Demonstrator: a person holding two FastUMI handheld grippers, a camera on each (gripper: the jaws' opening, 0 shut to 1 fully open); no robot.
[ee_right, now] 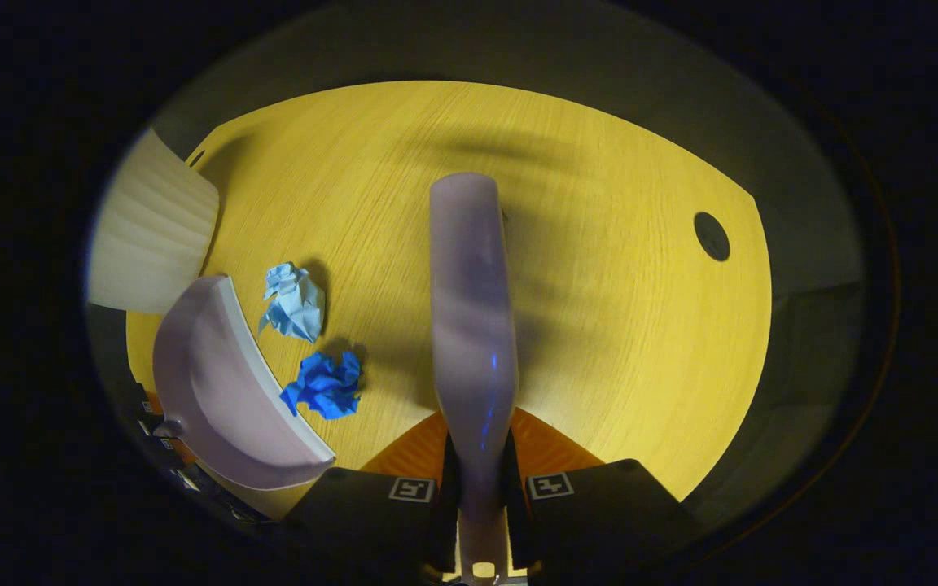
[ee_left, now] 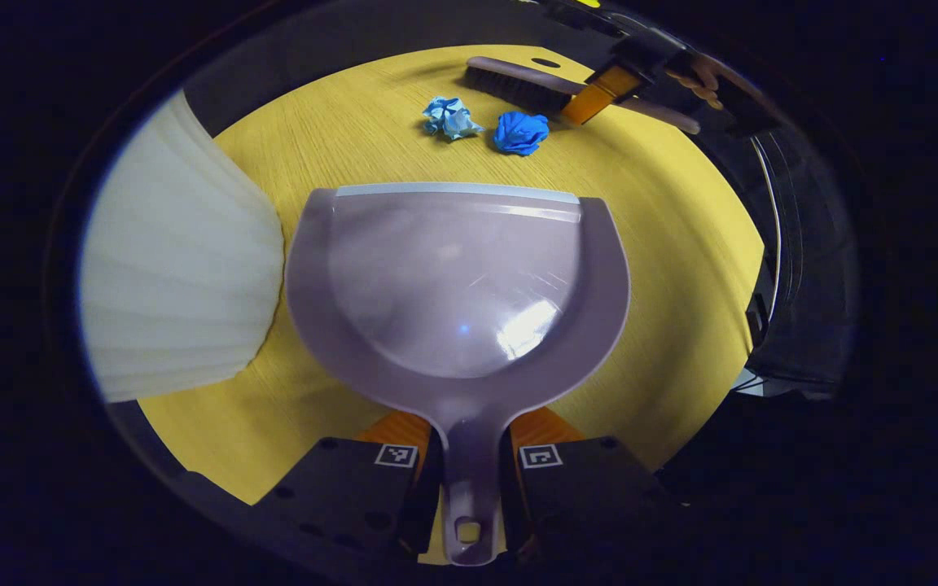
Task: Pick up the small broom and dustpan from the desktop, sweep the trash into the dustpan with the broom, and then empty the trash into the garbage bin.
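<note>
Both tools are in hand. The left claw (ee_left: 469, 480) is clamped on the stem of the dustpan (ee_left: 457, 285), one finger on each side of the handle. The pan's pale front lip faces the trash across the yellow table (ee_left: 681, 268). The right claw (ee_right: 477, 488) is closed on the handle of the broom (ee_right: 469, 301), which runs straight out ahead of it over the table.

From the left gripper view, the broom's dark bristles (ee_left: 514, 88) sit on the far side of the trash, and the right claw grips the broom just behind them, with a hand on it.

Trash: a pale blue crumpled wad (ee_left: 451, 118) and a dark blue wad (ee_left: 521, 132), close together on the table, between the bristles and the pan lip. In the right gripper view the dark blue wad (ee_right: 324, 386) lies just at the pan's lip (ee_right: 273, 382); the pale one (ee_right: 294, 301) is near it, a little apart. The pan is bare inside.

The white ribbed thing (ee_left: 184, 260) beside the pan looks like the garbage bin; I cannot tell for sure.

Step in hand, as I judge it, is the sweep itself.
- Keep the pan lip flat on the table so the wads ride up rather than slip under.
- Hold the pan still and let the broom do the travelling.
- Draw the bristles toward the lip in one low stroke, catching both wads.
- Paper this light may roll sideways past the pan's corners, so aim for the middle of the lip.
- Tilt the pan back only once both wads are well inside.
</note>
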